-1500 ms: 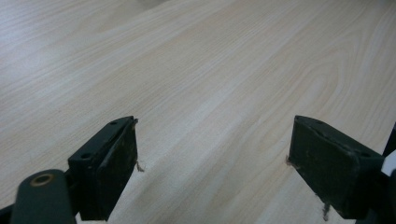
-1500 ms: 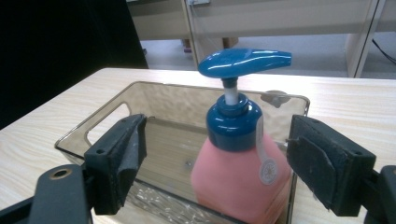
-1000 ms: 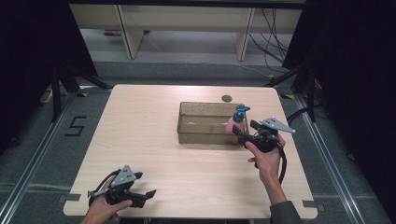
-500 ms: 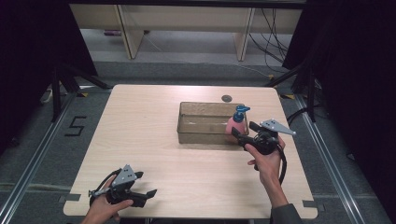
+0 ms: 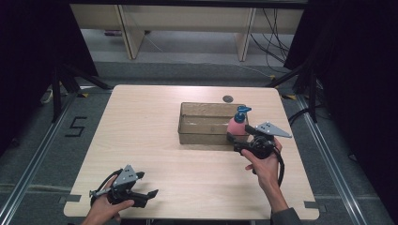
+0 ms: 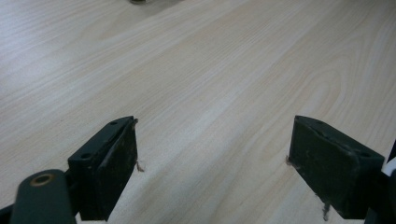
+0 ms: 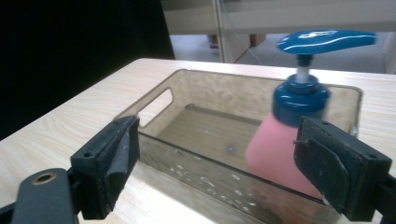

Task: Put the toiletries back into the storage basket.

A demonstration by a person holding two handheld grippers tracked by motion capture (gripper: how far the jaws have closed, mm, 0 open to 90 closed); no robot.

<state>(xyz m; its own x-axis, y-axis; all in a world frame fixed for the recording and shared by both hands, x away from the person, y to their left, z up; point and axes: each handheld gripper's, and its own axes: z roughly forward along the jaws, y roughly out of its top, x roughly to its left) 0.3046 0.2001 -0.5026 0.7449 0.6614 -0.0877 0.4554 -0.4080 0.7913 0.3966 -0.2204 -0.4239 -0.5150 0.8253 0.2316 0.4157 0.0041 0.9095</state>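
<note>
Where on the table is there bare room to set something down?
The left half of the table, from the bin across to the left edge, is bare, and so is the front middle between the grippers. It is crowded at the bin's right end, around the bottle and right gripper.

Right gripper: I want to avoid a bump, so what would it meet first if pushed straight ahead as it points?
Probably the near wall of the clear bin, which crosses the gap between the open right gripper fingers. The pink pump bottle seems to stand behind that wall, though depth is unclear.
</note>
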